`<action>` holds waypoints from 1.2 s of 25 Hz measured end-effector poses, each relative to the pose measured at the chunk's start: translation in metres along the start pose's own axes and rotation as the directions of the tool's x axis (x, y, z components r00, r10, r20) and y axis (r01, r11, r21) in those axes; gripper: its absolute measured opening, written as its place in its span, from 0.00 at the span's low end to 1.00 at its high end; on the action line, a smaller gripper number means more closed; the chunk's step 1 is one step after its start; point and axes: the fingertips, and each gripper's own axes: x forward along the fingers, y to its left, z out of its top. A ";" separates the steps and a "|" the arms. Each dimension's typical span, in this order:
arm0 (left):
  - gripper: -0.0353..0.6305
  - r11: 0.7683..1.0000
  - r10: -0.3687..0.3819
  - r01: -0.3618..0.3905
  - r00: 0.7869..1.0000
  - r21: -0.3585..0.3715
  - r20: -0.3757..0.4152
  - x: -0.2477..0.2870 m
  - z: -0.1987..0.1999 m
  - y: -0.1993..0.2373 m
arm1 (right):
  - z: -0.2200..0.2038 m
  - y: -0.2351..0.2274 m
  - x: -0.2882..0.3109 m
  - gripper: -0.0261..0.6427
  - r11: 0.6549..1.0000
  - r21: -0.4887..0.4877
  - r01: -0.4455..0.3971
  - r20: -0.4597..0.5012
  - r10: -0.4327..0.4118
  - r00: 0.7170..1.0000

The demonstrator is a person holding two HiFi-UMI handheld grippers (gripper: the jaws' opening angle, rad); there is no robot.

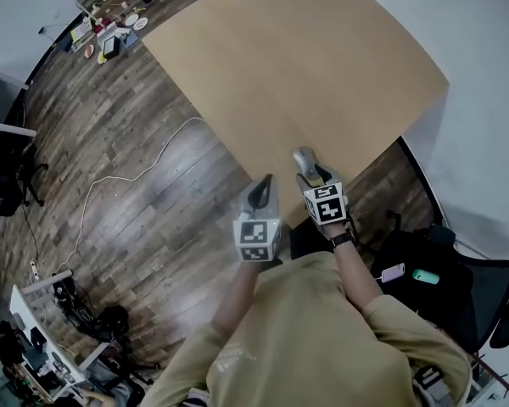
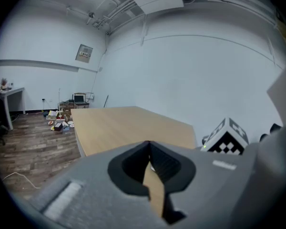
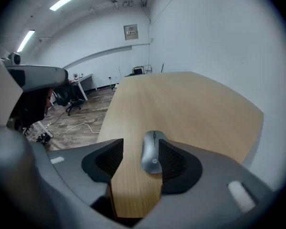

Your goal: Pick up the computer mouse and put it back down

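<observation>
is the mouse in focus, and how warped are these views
Head view: strong fisheye, the table edges bow. Right gripper view: dark round vignette, the mouse reads sharp, near foreground soft. Left gripper view: same vignette, foreground blurred.

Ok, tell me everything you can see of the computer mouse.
The computer mouse is silver-grey, seemingly plastic, with a dark scroll wheel up front and a small logo on its back. It lies flat, right way up, near the edge of the tan table, between the open jaws of the right gripper, close against the right-hand jaw and apart from the other. No cable shows.
</observation>
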 end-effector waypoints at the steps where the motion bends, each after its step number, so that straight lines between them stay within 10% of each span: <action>1: 0.06 1.000 0.006 -0.006 1.000 -0.005 -0.009 0.008 -0.001 0.004 | -0.003 -0.006 0.011 0.41 1.000 0.005 0.001 -0.021 -0.001 1.000; 6: 0.06 0.998 0.049 -0.051 0.996 -0.037 -0.071 0.032 -0.019 0.024 | -0.020 -0.028 0.058 0.54 1.000 0.025 0.004 -0.125 -0.001 0.992; 19: 0.06 0.992 0.105 -0.109 0.992 -0.066 -0.068 0.035 -0.012 0.047 | -0.027 -0.034 0.089 0.49 1.000 0.001 0.009 -0.215 -0.009 0.977; 30: 0.06 0.987 0.158 -0.155 0.985 -0.053 0.072 -0.018 0.048 0.079 | 0.080 0.032 0.024 0.48 0.998 -0.049 -0.040 0.124 0.045 0.991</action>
